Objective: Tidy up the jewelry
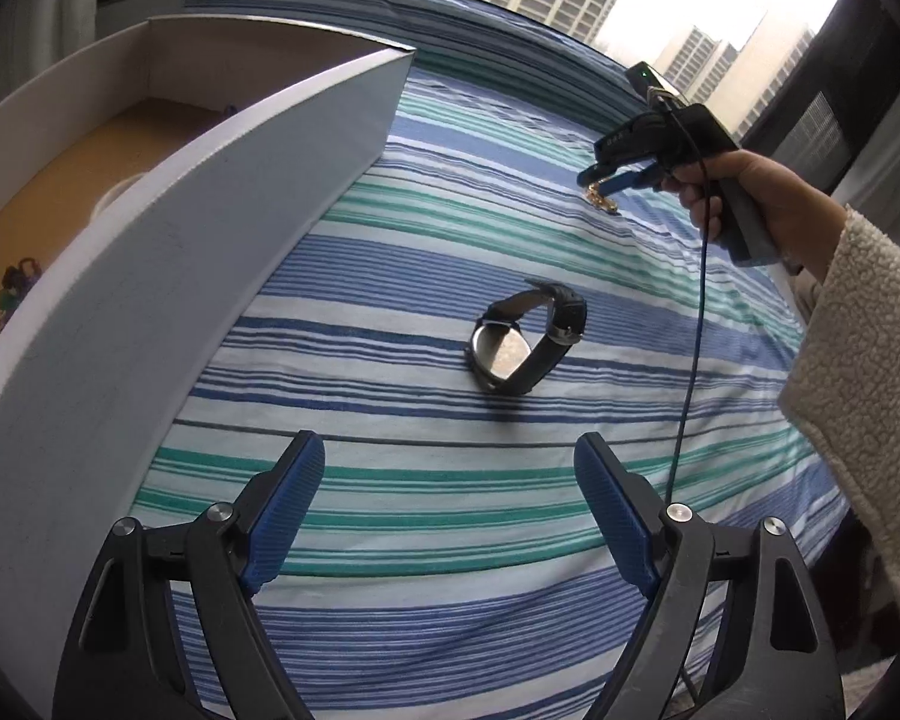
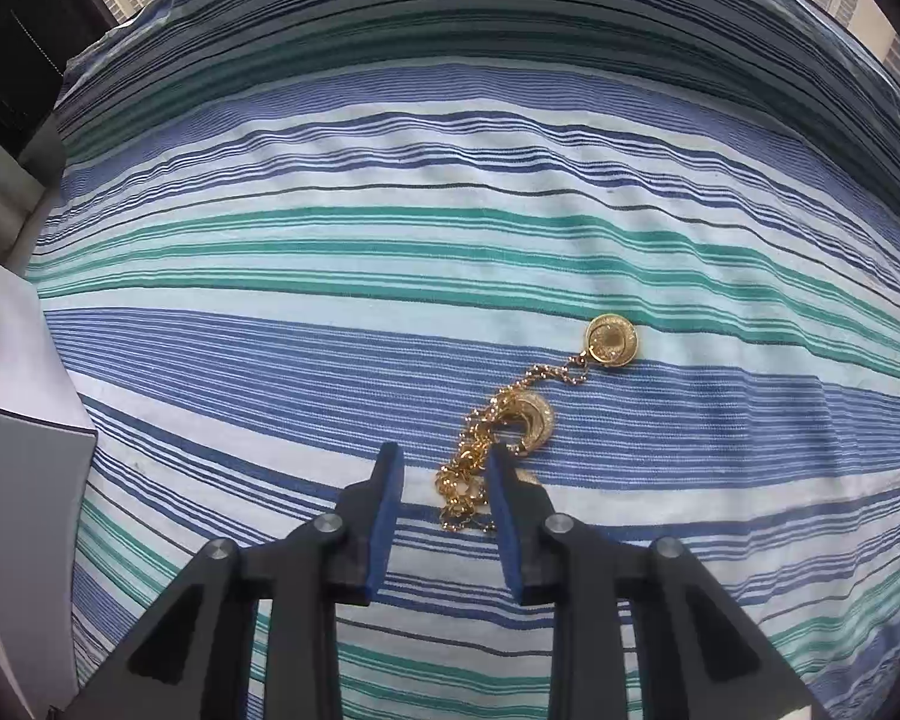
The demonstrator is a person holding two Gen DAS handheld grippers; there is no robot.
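Gold links of a tangled chain necklace with round pendants (image 2: pixel 498 450) lie on the blue, teal and white striped bedspread (image 2: pixel 390 252), and I have brought my right gripper (image 2: pixel 444 468) down steeply over the bunched end. Its jaws stand partly closed with the chain between them; the right-hand pad meets the links, the left pad has a gap beside it, so I judge the pinch not yet made. I chose the bunch because a heap of links gives the pads more to bite on than a single strand.

My left gripper (image 1: pixel 450 462) hangs released and empty, jaws spread wide, pointing at the black-strapped wristwatch with a round metal case (image 1: pixel 525 339), which lies on its side on the bed, well apart from the necklace. The watch looks like the left side's next pick.

Only the left view shows the white cardboard box with a brown floor (image 1: pixel 180 276), standing just beside the left gripper with small trinkets already inside, and my hand (image 1: pixel 732 192) on the right tool. Only the right view shows the pendants clearly.
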